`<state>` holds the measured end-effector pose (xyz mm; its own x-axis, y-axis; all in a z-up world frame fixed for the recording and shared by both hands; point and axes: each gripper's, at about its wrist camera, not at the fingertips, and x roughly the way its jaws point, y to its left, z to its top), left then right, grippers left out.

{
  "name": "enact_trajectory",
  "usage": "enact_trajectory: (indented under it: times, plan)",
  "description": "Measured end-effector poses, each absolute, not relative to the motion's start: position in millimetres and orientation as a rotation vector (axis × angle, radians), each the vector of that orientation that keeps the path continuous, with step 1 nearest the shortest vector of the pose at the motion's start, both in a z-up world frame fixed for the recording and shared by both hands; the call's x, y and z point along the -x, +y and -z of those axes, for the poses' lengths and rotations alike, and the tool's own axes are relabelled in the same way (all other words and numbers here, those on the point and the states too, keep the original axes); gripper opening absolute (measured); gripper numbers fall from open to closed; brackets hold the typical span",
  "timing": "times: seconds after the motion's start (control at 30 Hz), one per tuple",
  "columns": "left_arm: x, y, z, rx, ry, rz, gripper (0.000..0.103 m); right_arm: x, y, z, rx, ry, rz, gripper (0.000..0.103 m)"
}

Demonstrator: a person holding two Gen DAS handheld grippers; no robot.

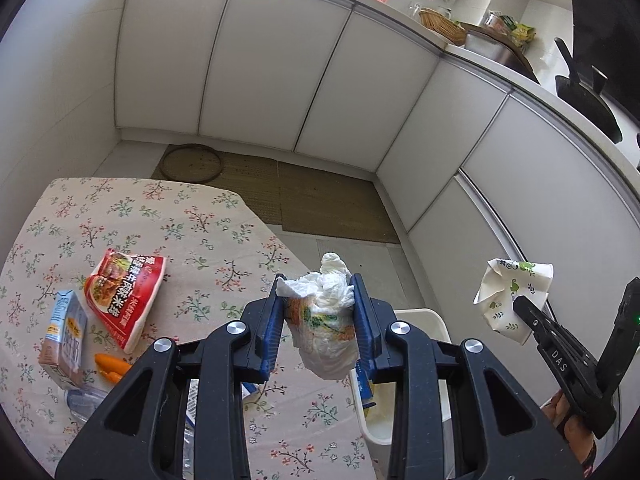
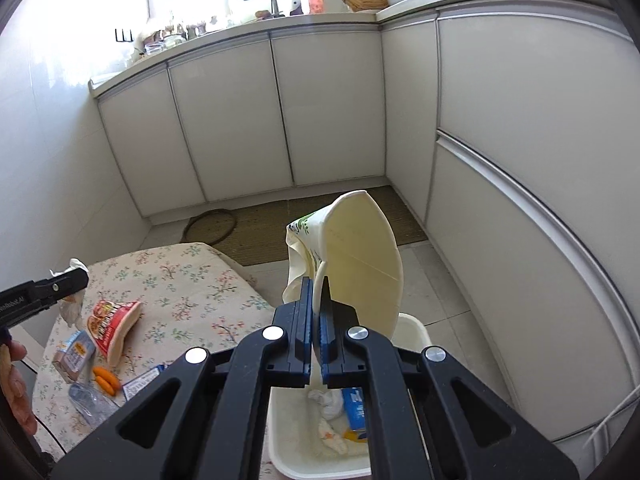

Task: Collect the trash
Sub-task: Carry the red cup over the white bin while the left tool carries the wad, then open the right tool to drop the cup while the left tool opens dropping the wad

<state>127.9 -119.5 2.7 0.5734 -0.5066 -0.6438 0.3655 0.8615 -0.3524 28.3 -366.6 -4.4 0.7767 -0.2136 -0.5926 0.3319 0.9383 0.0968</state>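
Note:
My left gripper is shut on a crumpled white tissue wad with a printed wrapper, held over the table's right edge beside the white bin. My right gripper is shut on the rim of a crushed paper cup with a green leaf print, held above the white bin. That cup and the right gripper also show at the right of the left wrist view. On the floral tablecloth lie a red noodle packet, a small drink carton and an orange piece.
The bin holds tissue and a blue wrapper. A clear plastic bottle lies near the table's front edge. White cabinets wrap the room's far side and right. A woven mat covers the floor beyond the table.

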Motion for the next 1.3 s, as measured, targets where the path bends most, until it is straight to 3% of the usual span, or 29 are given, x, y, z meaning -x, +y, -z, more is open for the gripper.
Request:
enact_trajectory:
  times: [0.33,0.43,0.5,0.63,0.7,0.9,1.17,1.27,1.3]
  plan:
    - [-106.2,-179.9,-5.7,0.129,0.787,0.595,0.030,4.3,-394.7,14.7,-0.159,0.628,0.361,0.008]
    - [-98.0,-201.8,-5.5,0.107,0.777,0.633,0.030,18.5,-409.9,13.4,-0.172,0.602,0.406,0.023]
    - [-93.8,-215.1,-4.4,0.091,0.771,0.655,0.030,26.1,-419.7,11.9,-0.176,0.584,0.446,0.042]
    - [-82.8,-243.2,2.7,0.055,0.763,0.707,0.031,39.1,-441.8,15.1,-0.176,0.570,0.529,0.056]
    - [-78.0,-254.1,7.8,0.036,0.765,0.733,0.031,44.6,-449.6,18.0,-0.165,0.565,0.582,0.071]
    - [-72.2,-282.7,32.1,-0.007,0.794,0.782,0.031,58.4,-463.9,20.8,-0.123,0.525,0.728,0.089]
    - [-73.0,-297.9,53.0,-0.028,0.816,0.808,0.034,59.9,-462.8,21.7,-0.095,0.516,0.772,0.094]
    - [-73.1,-298.2,54.2,-0.032,0.815,0.803,0.040,57.3,-457.9,21.8,-0.074,0.512,0.781,0.094]
    - [-73.1,-297.6,53.4,-0.034,0.811,0.799,0.046,58.5,-455.7,21.8,-0.070,0.509,0.784,0.095]
